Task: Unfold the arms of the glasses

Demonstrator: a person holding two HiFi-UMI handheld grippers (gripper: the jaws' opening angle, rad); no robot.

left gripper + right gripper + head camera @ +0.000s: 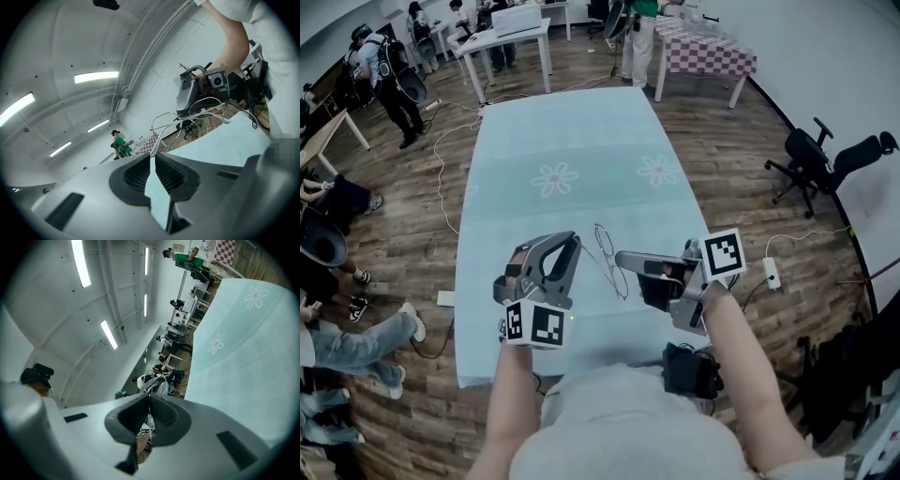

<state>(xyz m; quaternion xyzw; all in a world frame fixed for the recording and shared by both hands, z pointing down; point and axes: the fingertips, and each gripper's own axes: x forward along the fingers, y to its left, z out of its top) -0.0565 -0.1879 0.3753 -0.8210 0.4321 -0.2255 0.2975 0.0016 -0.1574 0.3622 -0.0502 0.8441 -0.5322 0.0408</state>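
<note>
Wooden plank flooring (412,234) runs around a long surface (562,131) draped in a pale teal cloth printed with white flowers (555,178). At the far end stand a table with a red checked cloth (708,52) and a white desk (502,37). A black office chair (825,159) sits off to the right, and a white power strip (772,272) lies on the floor beside the surface. Several people (389,80) stand or sit along the left side of the room.

Over the near end of the surface, thin wire-framed glasses (605,244) hang between the two tools, which face each other and point roughly level. The left claw (577,242) is closed down on a slim metal arm of the glasses. Its own view shows that arm caught at the tips of the ribbed pads and running away toward the lenses and the other tool. The right claw (622,257) is pinched together on the thin wire of the frame, and its view shows the wire between the pads and a lens rim just past the tips. The lenses run in a line away from the person between the two claws. Whether the frame touches the cloth cannot be told.
</note>
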